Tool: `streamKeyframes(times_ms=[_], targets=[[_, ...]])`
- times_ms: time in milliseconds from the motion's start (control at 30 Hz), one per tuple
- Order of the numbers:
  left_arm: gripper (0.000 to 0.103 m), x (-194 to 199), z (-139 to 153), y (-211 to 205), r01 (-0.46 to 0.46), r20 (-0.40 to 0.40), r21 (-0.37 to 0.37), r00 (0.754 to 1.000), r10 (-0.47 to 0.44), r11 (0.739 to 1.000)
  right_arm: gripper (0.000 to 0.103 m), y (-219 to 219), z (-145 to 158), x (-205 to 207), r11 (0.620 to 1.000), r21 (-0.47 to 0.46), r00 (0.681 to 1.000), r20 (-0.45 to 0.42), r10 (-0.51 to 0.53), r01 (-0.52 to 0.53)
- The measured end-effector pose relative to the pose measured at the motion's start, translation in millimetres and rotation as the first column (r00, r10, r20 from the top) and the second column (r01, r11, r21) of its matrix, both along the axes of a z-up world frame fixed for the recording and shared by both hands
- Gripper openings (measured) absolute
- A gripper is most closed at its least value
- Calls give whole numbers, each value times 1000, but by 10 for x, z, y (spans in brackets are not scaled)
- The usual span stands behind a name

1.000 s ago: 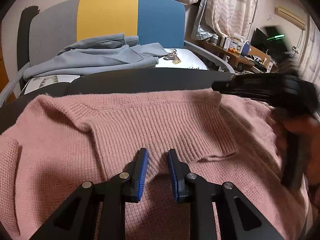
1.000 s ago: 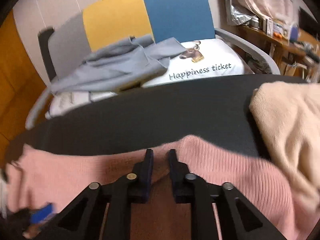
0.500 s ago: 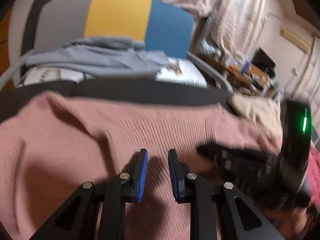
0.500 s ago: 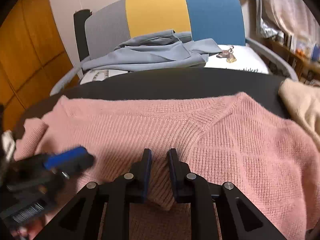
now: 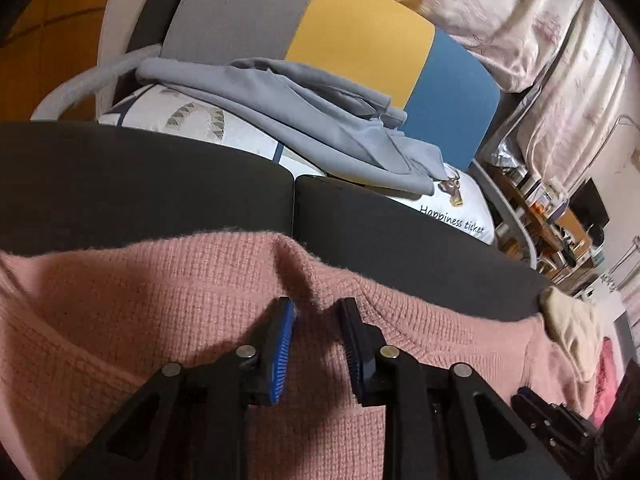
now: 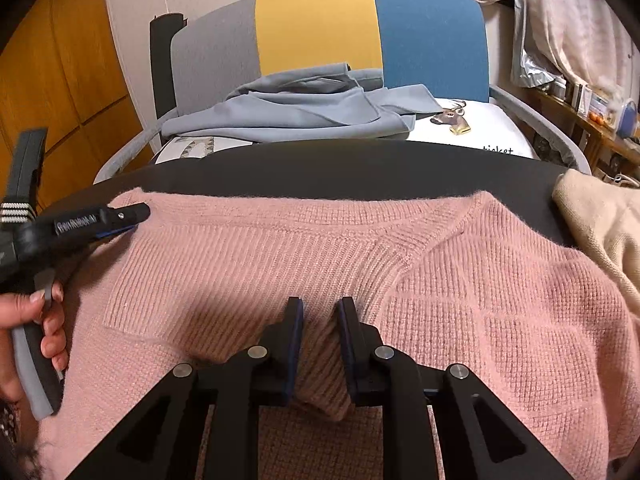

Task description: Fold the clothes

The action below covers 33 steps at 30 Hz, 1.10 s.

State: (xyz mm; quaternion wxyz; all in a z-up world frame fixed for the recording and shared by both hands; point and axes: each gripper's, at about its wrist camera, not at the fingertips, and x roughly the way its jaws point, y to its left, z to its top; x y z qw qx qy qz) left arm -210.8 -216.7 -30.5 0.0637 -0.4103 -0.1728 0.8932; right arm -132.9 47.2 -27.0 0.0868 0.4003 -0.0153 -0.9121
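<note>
Here the pink sweater [image 6: 460, 296] lies spread across the dark table [image 6: 340, 172], its far edge running close to the table's far rim, and I have both tongs working on it. My right gripper [image 6: 319, 312] is pinching a ribbed flap of the knit, a fold of it bunched between the two fingers and hanging below them, which I judge is how a folded-over part gets carried or laid flat. My left gripper [image 5: 316, 312] sits low over the sweater's far edge, where a small ridge of knit rises just ahead of the tips; the fingers stand a little apart, and I cannot tell whether they have hold of any cloth. In the right wrist view that same gripper reaches in from the left onto the sweater's far left corner, held by a hand [image 6: 36, 320], probably to pin that corner while the other side is handled. A beige garment [image 6: 600, 220] lies at the right end of the table, touching or overlapping the sweater there. Beyond the table stands a chair [image 6: 320, 28] with a grey garment [image 6: 304, 108] heaped on its cushion [image 6: 480, 136], likely waiting or set aside; I cannot tell which.
</note>
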Motion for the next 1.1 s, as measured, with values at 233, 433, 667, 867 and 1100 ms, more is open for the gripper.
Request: streamKeyframes(times_ms=[233, 433, 667, 867, 1100], targets=[[24, 146, 145, 179, -6, 35, -92, 999, 9, 996, 19, -67, -12, 0, 999, 43, 1000, -11, -1, 1], [23, 1181, 363, -51, -96, -163, 24, 982, 99, 995, 20, -56, -19, -12, 999, 38, 1000, -8, 0, 0], [23, 1868, 185, -687, -230, -127, 108, 962, 242, 967, 30, -137, 83, -35, 995, 96, 1000, 20, 8, -10], [23, 2183, -156, -1179, -332, -61, 343, 926, 373, 879, 49, -617, 665, 249, 995, 14, 987, -127, 100, -99], [23, 2247, -197, -1217, -314, -92, 392, 922, 377, 864, 53, -1947, 944, 355, 898, 14, 893, -95, 439, -440]])
